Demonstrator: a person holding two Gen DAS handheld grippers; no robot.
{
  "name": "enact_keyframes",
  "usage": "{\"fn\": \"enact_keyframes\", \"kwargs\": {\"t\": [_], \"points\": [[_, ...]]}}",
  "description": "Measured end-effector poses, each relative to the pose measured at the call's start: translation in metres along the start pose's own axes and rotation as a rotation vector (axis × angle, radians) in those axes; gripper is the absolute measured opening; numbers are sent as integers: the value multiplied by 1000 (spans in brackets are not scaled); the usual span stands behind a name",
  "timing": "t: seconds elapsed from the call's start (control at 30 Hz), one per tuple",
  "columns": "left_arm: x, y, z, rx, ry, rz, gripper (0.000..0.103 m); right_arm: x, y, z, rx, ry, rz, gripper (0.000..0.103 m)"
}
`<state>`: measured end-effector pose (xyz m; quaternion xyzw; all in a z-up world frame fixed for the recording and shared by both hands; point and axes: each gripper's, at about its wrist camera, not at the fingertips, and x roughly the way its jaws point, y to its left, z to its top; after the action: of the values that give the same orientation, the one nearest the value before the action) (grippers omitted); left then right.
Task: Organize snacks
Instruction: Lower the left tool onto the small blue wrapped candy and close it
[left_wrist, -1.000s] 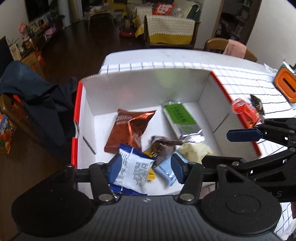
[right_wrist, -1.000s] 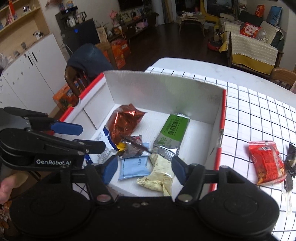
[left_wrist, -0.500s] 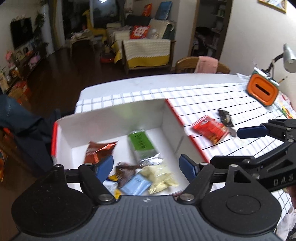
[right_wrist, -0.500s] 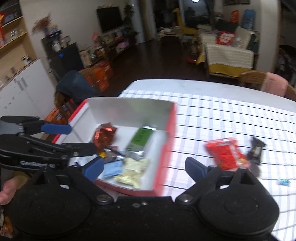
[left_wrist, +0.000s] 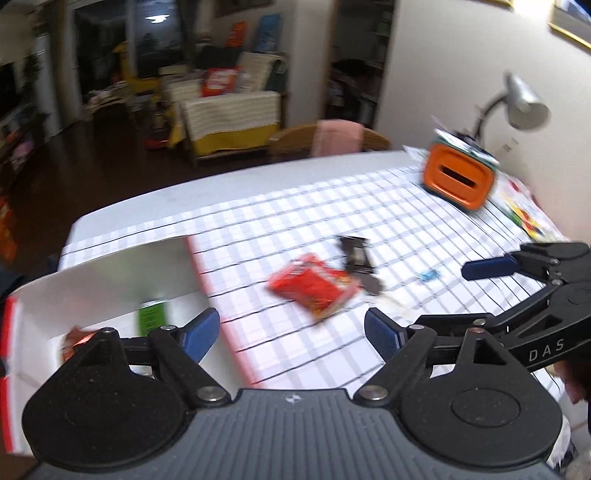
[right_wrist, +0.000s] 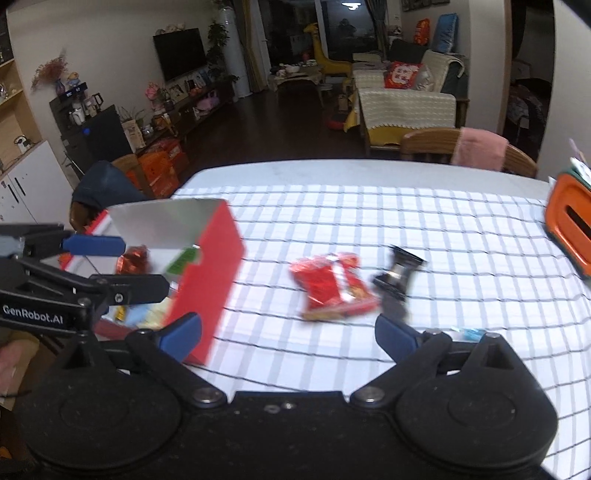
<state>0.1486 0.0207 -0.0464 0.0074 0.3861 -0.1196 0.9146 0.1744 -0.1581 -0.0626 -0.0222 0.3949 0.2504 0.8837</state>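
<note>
Red snack pack (right_wrist: 332, 286) is lying flat on the checked bench (right_wrist: 424, 221), w/ a dark wrapper (right_wrist: 397, 273) just beside it and a small blue candy (left_wrist: 428, 274) near. Red-and-white box (right_wrist: 210, 266) is sitting at the bench's left, holding a green pack (left_wrist: 151, 317), a foil bag (right_wrist: 135, 258) and other snacks. Left gripper (left_wrist: 291, 330) and right gripper (right_wrist: 288, 334) are both released, jaws opening, nothing between them, hanging above the bench. Orange case (left_wrist: 458, 177) is standing well apart by a lamp (left_wrist: 522, 103).
</note>
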Motion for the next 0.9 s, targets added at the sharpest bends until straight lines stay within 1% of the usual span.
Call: {"fn": "enact_keyframes", "kwargs": {"t": [0.17, 0.37, 0.5, 0.6, 0.7, 0.87, 0.9], "points": [[42, -57, 13, 102, 38, -33, 86, -13, -52, -15, 15, -2, -28, 100], [97, -116, 24, 193, 84, -93, 86, -22, -118, -30, 38, 17, -57, 100], [132, -147, 30, 233, 110, -121, 86, -25, -160, -31, 37, 30, -83, 100], [154, -171, 31, 288, 124, -144, 86, -25, -190, -26, 44, 34, -98, 100], [175, -187, 35, 330, 149, -171, 86, -22, -217, -19, 50, 37, -90, 100], [211, -197, 46, 340, 191, -206, 85, -8, -246, -8, 64, 37, -91, 99], [217, -198, 48, 344, 198, -212, 82, -5, -251, -7, 71, 39, -90, 98]]}}
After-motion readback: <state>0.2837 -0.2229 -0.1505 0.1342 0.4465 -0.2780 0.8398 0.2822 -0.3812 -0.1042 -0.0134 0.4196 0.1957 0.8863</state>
